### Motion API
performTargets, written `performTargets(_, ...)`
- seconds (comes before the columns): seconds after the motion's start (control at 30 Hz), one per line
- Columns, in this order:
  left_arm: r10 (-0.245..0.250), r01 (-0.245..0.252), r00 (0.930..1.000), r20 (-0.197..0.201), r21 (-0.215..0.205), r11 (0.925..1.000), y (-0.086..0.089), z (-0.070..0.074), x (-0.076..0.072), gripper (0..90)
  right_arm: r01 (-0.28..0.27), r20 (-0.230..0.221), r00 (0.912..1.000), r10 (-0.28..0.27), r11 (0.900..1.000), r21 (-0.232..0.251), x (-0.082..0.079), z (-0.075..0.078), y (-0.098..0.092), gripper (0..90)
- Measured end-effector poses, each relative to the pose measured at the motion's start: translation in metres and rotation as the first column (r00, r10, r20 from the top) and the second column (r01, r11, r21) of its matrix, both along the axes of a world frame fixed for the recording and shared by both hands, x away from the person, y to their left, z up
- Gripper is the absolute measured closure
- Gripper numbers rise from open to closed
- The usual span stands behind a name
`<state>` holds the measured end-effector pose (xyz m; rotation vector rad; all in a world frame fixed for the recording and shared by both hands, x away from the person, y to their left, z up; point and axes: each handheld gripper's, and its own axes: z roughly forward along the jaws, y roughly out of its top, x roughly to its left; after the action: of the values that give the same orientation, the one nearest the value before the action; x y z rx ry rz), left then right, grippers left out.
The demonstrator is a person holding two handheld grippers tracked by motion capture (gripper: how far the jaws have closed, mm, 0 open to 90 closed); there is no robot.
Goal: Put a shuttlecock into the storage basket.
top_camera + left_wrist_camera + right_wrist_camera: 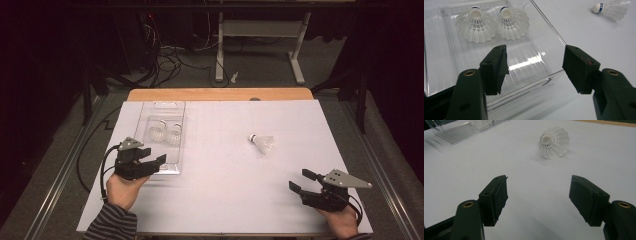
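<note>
A clear plastic tray (172,107) lies at the left of the white table and holds two white shuttlecocks (157,132) (174,133) side by side. In the left gripper view they are the left shuttlecock (476,27) and the right shuttlecock (512,23), inside the tray (529,60). A third shuttlecock (263,142) lies loose on its side right of centre, also seen as the loose shuttlecock (611,8) (554,142). My left gripper (154,156) (535,68) hovers open over the tray's near end, nothing between its jaws. My right gripper (301,181) (537,198) stands open and empty near the front right, pointing toward the loose shuttlecock.
The white sheet (225,185) covers the table; a wooden edge (220,94) shows at the back. Beyond it stand a white desk frame (260,40) and tangled cables (165,60) on the floor. Metal rails run along both sides of the table.
</note>
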<state>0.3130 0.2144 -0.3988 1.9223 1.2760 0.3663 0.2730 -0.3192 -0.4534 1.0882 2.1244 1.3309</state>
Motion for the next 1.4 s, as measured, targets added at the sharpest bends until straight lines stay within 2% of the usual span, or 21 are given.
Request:
performTargets(0.33, 0.006, -0.005, 0.9997, 0.024, -0.024, 0.9997, 0.003, -0.003, -0.01, 36.6, 0.001, -0.001, 1.0, -0.001, 1.0, 0.002, 0.0, 0.0, 0.0, 31.5)
performTargets(0.47, 0.032, -0.029, 0.9989, 0.034, -0.061, 0.9977, 0.004, -0.004, -0.014, 36.5, 0.003, -0.002, 1.0, -0.003, 1.0, 0.003, 0.0, 0.0, 0.0, 31.4)
performTargets(0.5, 0.014, -0.012, 0.9994, 0.032, -0.036, 0.9993, 0.007, -0.004, -0.015, 36.5, 0.004, -0.003, 1.0, -0.004, 1.0, 0.005, 0.0, 0.0, 0.0, 31.4)
performTargets(0.67, 0.018, -0.016, 0.9993, 0.034, -0.064, 0.9978, 0.01, -0.007, -0.02, 36.5, 0.005, -0.002, 1.0, -0.005, 1.0, 0.006, 0.0, 0.0, 0.0, 31.4)
performTargets(1.0, 0.011, -0.009, 0.9993, 0.036, -0.071, 0.9974, 0.012, -0.012, -0.029, 36.6, 0.003, 0.0, 1.0, -0.003, 1.0, 0.005, 0.0, 0.0, 0.0, 31.3)
performTargets(1.4, -0.02, 0.022, 0.9993, 0.032, -0.077, 0.9968, 0.008, -0.018, -0.037, 36.5, 0.01, -0.005, 0.9999, -0.01, 1.0, 0.008, 0.0, 0.0, -0.001, 31.3)
